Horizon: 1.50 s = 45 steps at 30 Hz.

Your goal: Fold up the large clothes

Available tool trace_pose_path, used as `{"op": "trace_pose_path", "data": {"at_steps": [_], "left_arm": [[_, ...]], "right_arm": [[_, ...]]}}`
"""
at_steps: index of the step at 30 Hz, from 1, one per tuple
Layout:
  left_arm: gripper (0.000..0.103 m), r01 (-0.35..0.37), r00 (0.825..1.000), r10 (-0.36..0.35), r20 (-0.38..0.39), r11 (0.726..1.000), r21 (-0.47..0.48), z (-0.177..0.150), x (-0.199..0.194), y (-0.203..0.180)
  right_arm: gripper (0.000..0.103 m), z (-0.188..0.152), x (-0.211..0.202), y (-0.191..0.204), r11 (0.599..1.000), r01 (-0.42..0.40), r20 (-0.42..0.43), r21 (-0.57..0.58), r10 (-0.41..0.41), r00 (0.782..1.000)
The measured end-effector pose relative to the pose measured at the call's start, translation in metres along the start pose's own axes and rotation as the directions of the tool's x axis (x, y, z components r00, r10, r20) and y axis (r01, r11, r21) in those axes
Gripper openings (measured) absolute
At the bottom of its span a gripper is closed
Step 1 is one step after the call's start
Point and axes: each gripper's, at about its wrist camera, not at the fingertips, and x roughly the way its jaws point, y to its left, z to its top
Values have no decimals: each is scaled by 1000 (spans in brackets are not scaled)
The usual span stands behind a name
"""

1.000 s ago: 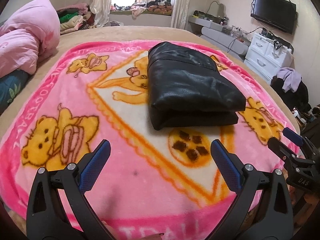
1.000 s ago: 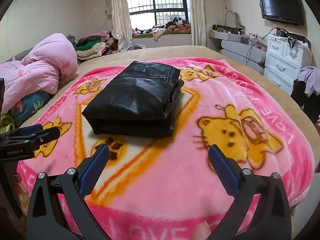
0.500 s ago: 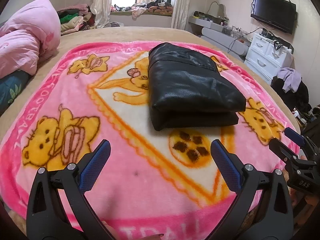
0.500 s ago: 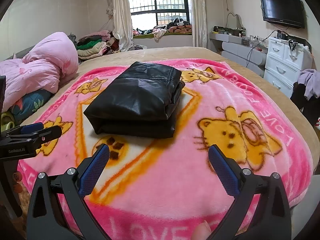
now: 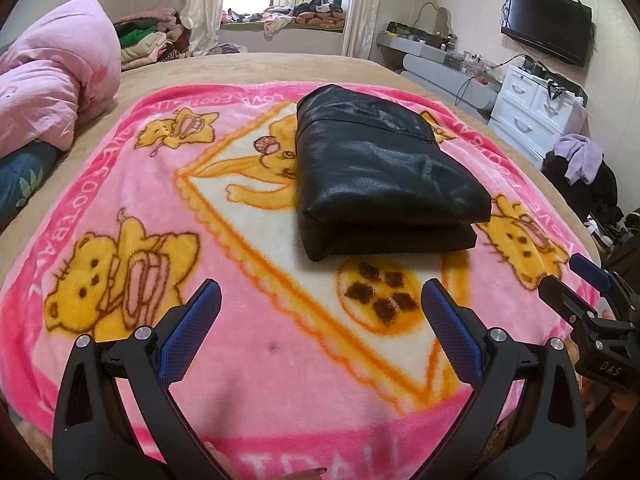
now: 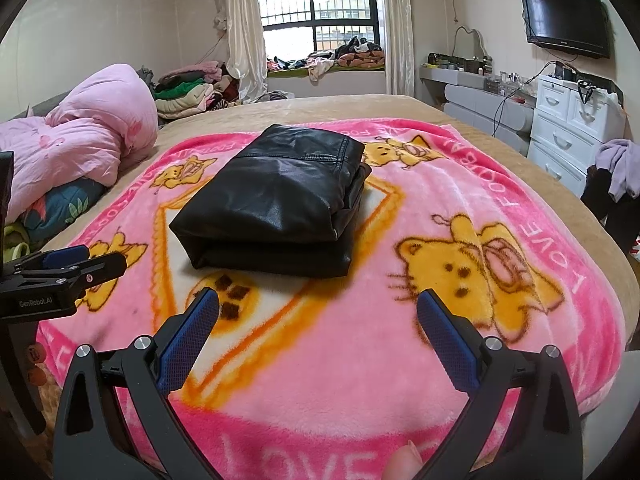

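A black leather garment (image 5: 380, 172) (image 6: 280, 204) lies folded into a thick rectangle on the pink cartoon blanket (image 5: 132, 184) (image 6: 460, 200), near its middle. My left gripper (image 5: 320, 300) hovers open over the blanket's near edge, well short of the garment, nothing between its fingers. My right gripper (image 6: 318, 308) is likewise open and empty, held back from the garment's near fold. Each gripper shows at the edge of the other's view: the right one (image 5: 576, 284) at the far right, the left one (image 6: 86, 260) at the far left.
A pink quilt (image 6: 80, 136) is bunched at the bed's left side. Stacked clothes (image 6: 188, 88) sit by the window. White drawers (image 6: 572, 120) and a chair with clothes (image 6: 616, 184) stand right of the bed, under a wall TV (image 6: 564, 16).
Both grippers have drawn back and risen a little, so the garment sits slightly lower in the views. Both stayed open. The garment has not moved.
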Motion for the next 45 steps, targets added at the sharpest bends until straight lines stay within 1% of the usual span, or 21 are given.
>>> {"op": "trace_pose_path", "data": {"at_steps": [24,31,34,36,37,39,41,42,43,45], "left_arm": [[94,0,1000,0,4,1000,10,0,-1,1],[94,5,1000,-4,-27,1000,5,-2,2,2],[94,6,999,-7,-44,1000,-4,-3,5,4],[94,4,999,-4,-51,1000,-4,-4,7,8],[94,-5,998,5,-57,1000,-6,-3,8,11],[94,-28,998,26,-61,999,-26,-1,10,24],[94,-63,995,58,-85,996,-59,6,18,50],[94,-82,993,75,-92,994,-69,10,20,61],[94,-128,987,118,-108,988,-91,16,26,87],[94,-215,972,197,-129,967,-138,27,35,134]], "right_arm": [[99,2,-2,2,1000,10,2,-10,-10,1000],[99,2,-4,0,1000,23,-1,-3,-23,1000],[99,1,-7,-6,999,36,0,20,-36,999],[99,1,-12,-17,997,49,9,65,-49,999],[99,1,-14,-24,995,55,11,86,-56,998],[99,0,-25,-51,984,94,28,153,-99,995],[99,-2,-36,-87,961,156,31,227,-167,985],[99,-5,-43,-112,939,210,26,274,-226,974],[98,-9,-48,-133,915,259,16,308,-277,961],[98,-25,-62,-200,813,416,-59,408,-432,900]]}}
